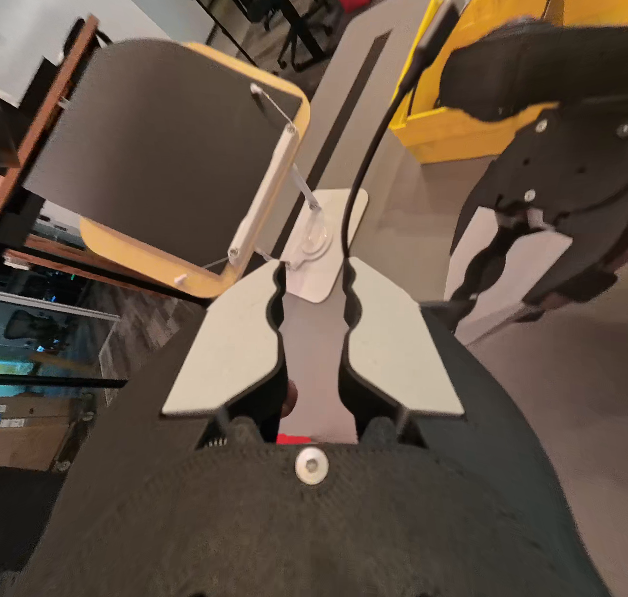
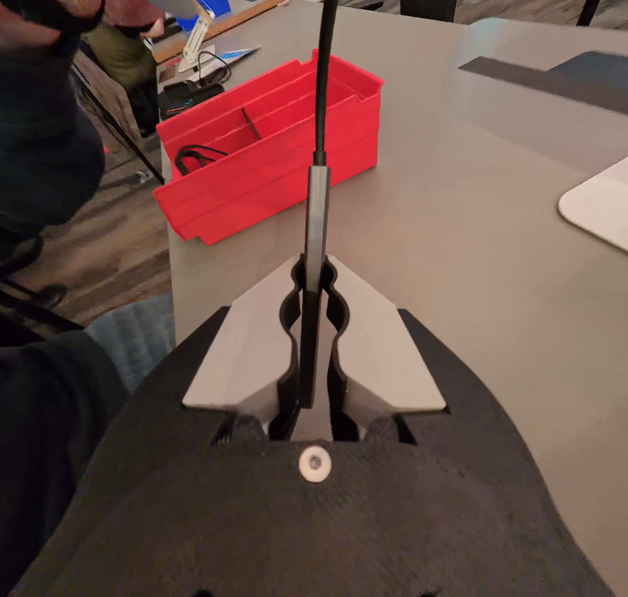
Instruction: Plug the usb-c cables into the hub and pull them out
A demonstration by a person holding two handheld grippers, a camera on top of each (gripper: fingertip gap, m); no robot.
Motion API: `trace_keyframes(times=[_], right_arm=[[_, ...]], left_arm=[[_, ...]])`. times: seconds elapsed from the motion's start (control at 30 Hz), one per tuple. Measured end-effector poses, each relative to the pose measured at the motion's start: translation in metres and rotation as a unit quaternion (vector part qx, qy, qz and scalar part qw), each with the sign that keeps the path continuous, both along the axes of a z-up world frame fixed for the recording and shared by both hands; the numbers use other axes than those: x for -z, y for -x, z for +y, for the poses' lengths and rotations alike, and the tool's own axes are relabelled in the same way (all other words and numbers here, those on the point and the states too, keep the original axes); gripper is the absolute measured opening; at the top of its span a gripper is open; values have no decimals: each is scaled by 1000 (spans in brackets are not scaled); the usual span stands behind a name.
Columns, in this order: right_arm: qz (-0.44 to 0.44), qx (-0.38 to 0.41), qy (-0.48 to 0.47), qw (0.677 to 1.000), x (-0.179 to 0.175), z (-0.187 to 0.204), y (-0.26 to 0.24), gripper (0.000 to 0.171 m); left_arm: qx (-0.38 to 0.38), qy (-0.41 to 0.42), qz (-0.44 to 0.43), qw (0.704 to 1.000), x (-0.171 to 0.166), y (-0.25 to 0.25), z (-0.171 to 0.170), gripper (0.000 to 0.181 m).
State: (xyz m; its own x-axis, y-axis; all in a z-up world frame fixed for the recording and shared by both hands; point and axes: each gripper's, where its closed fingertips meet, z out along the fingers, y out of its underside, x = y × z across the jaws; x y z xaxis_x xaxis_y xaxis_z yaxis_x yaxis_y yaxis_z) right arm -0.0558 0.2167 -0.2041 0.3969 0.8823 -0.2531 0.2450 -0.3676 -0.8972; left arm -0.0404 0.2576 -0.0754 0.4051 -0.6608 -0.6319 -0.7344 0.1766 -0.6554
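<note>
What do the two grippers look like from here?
Both match: the left gripper and right gripper have broad black textured bodies, a silver screw at centre, and pale grey wedge-shaped fingers edged with wavy black pads. A dark sleeve shows beside the right one.

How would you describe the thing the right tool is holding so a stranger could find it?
Start at the red bin on the grey table. In front of it the right tool pinches a slim grey hub, standing on edge. Unlike the loose cables in the bin, it is rigid, with one black cable running from its far end.
</note>
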Motion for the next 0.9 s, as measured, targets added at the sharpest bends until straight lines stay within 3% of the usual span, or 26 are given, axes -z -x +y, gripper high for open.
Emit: trace_keyframes(times=[0.17, 0.37, 0.63, 0.9], right_arm=[[-33, -22, 39, 998, 27, -8, -9, 6], [-115, -59, 53, 990, 65, -22, -15, 8], [-104, -45, 64, 992, 68, -15, -19, 6], [-136, -24, 52, 989, 83, -10, -28, 17]], left_arm=[[-17, 26, 43, 999, 26, 36, -7, 39], [-80, 55, 108, 989, 52, 124, -16, 39], [-184, 151, 217, 947, 104, 262, -50, 37], [-232, 263, 248, 903, 186, 318, -64, 41]])
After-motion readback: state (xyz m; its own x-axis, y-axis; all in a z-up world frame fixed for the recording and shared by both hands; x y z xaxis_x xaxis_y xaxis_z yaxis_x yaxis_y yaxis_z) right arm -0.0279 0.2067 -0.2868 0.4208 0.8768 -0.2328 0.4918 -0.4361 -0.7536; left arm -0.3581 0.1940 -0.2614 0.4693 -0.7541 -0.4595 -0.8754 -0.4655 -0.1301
